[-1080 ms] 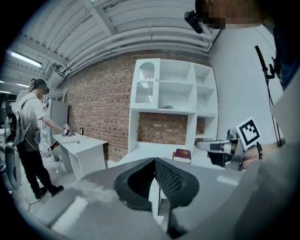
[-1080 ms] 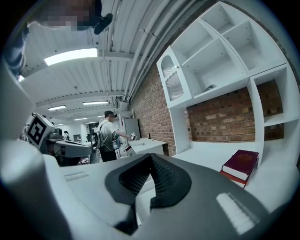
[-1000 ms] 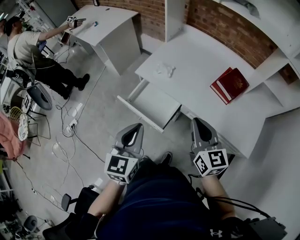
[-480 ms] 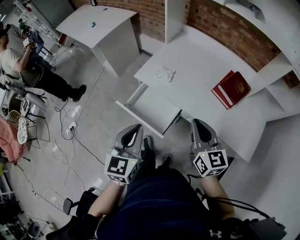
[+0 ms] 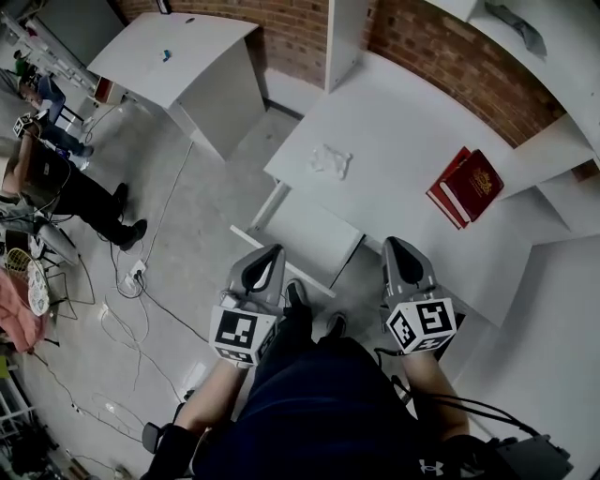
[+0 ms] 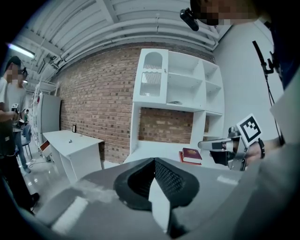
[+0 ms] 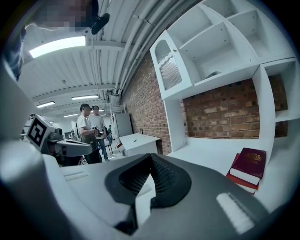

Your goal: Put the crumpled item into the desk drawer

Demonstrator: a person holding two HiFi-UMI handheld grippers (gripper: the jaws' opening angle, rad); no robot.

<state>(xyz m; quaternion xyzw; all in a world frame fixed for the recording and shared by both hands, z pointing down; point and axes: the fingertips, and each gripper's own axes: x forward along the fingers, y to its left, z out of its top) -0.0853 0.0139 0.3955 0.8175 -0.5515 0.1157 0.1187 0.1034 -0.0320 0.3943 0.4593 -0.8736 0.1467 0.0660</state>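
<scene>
- Left gripper (image 5: 270, 255): jaws pressed together, nothing between them. Right gripper (image 5: 395, 246): same, empty.
- Both pointed forward and slightly down, side by side.
- Crumpled item (image 5: 331, 161) lay well ahead on the desk (image 5: 403, 122), about midway between the two grippers' lines, neither clearly nearer. A small white wad with no clear long axis.
- Open drawer (image 5: 305, 225) sat just ahead of the left gripper, between it and the wad, bottom bare. Judged: the carry would run back toward the holder.
- Red books (image 5: 466, 185) ahead-right of the right gripper, well apart from the wad.
- Beyond: brick wall (image 5: 291, 28), second desk (image 5: 178, 56) far left, seated person (image 5: 47, 178).
</scene>
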